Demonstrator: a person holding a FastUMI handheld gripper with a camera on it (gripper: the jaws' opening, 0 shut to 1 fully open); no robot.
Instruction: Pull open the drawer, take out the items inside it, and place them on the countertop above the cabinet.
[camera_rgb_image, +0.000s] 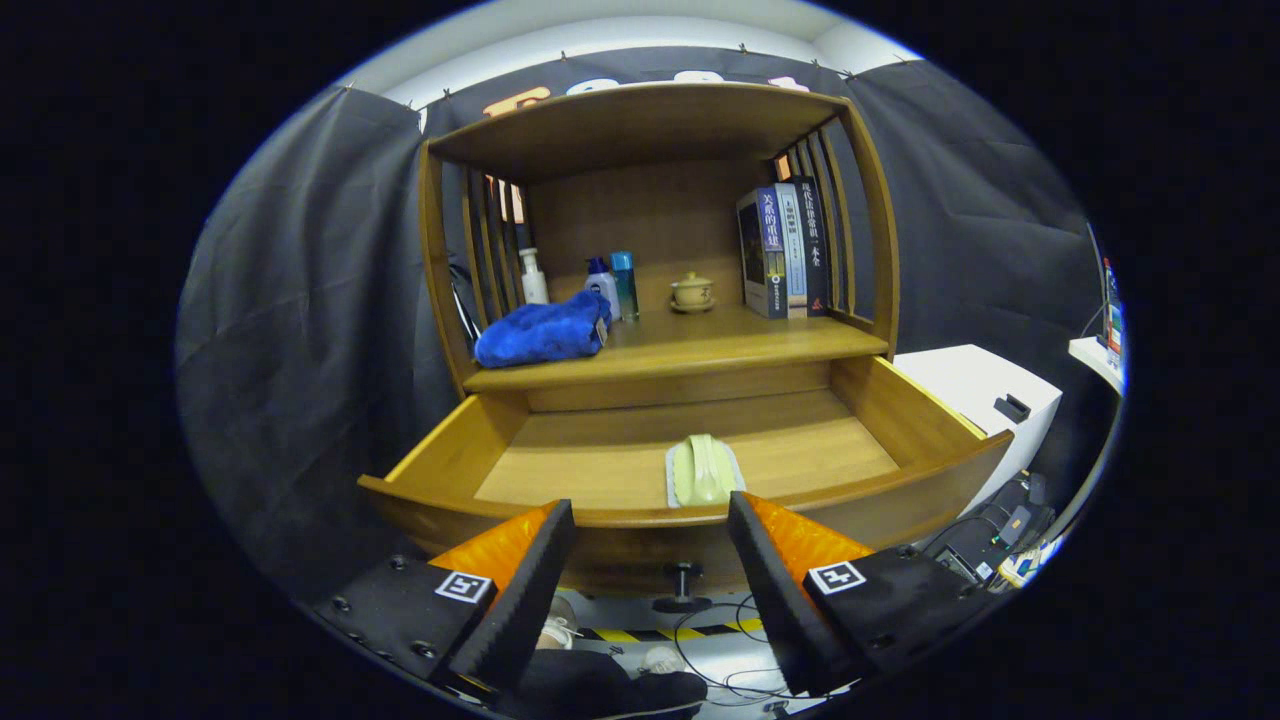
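The wooden cabinet's drawer (905, 415) stands pulled open, just ahead of my fingers. Inside it, near the front wall and slightly right of centre, lies a pale green item on a light cloth (703, 470). On the countertop (700, 345) above the drawer rests a folded blue towel (543, 332) at its left end. My gripper (650, 512) is open, fingertips level with the drawer's front rim and nothing between them. The drawer's dark knob (682, 578) shows below the front panel, between my fingers.
At the back of the countertop stand bottles (610, 286), a small lidded cup (692, 292) and upright books (785, 250). A white box (985, 395) stands to the right of the drawer. Cables and yellow-black tape (660, 634) lie on the floor below.
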